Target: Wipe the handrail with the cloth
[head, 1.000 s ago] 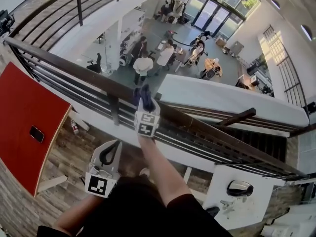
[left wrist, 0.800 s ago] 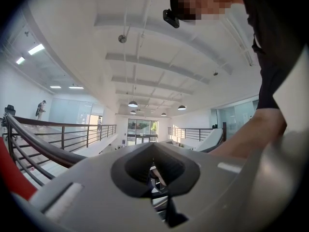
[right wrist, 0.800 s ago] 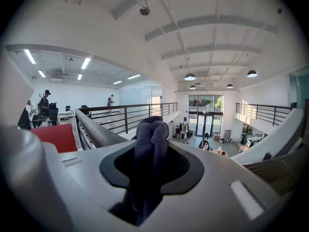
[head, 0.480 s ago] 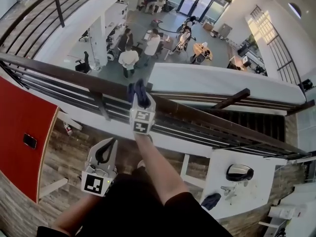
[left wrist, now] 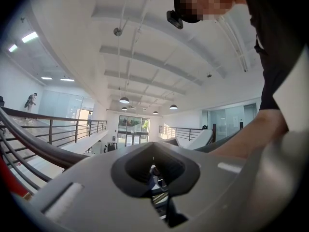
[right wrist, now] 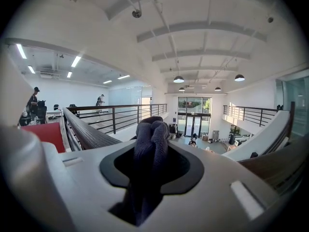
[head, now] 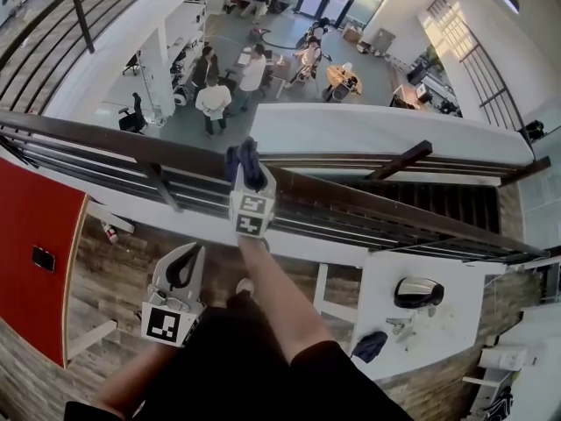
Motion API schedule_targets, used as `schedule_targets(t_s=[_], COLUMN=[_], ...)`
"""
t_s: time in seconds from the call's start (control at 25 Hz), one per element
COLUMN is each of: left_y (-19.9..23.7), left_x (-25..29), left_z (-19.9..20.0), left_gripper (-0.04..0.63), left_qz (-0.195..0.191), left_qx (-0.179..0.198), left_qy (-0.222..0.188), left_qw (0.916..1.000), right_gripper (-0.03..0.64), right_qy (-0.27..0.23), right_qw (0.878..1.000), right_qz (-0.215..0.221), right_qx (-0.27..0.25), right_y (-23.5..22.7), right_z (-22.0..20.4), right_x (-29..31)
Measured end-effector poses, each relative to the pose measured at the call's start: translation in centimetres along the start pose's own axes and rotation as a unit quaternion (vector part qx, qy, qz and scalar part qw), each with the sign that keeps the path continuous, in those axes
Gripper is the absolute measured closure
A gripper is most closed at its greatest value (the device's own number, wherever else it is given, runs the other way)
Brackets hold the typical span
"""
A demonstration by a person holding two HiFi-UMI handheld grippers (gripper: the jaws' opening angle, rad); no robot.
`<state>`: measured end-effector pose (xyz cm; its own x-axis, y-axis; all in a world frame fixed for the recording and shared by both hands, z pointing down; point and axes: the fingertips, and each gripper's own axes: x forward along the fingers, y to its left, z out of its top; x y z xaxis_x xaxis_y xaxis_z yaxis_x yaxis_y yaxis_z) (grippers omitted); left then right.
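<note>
Across the frame's middle, the handrail (head: 351, 198) is bordered by an open drop. Should the cloth (head: 245, 163) be snagged or pinched too lightly, it could be lost over the edge. It is clamped, bunched, between the right gripper's (head: 247, 175) fingers, protruding past their tips, seemingly onto the handrail. The left gripper's (head: 191, 254) fingers, lower left, are closed on nothing.

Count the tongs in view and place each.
2. Left tongs: low, by the person's body, shut and empty. Right tongs: up at the handrail, shut on the cloth. None seem hidden.
</note>
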<state>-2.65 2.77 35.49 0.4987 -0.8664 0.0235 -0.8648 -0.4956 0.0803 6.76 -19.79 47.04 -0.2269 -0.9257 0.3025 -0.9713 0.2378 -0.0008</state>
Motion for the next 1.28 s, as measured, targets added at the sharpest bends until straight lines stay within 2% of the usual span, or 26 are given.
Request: schedule_targets(t_s=[0.56, 1.0, 1.12, 1.28], left_y=[-3.5, -5.0, -5.5, -4.8], left_x=[2.7, 4.0, 4.4, 4.4], left_z=[-0.2, -0.8, -0.6, -0.8], left_gripper=[0.597, 0.597, 0.597, 0.597], left_qz=[-0.037, -0.045, -0.054, -0.042], left_qx=[-0.007, -0.003, -0.007, -0.009], left_qy=[-0.016, -0.005, -0.018, -0.014], left_qw=[0.9992, 0.9989, 0.9984, 0.9990], right_gripper=[0.504, 0.505, 0.504, 0.503], right_qy=[0.000, -0.003, -0.005, -0.006], right_qw=[1.000, 0.999, 0.998, 0.998], right_qz=[-0.031, -0.048, -0.055, -0.061], right_qx=[0.003, -0.003, 0.004, 0.008], right_y=[-5.7, -9.3, -10.4, -11.7], right_z=[-0.7, -1.3, -1.3, -1.5], right_x=[-2.0, -3.3, -3.7, -4.3])
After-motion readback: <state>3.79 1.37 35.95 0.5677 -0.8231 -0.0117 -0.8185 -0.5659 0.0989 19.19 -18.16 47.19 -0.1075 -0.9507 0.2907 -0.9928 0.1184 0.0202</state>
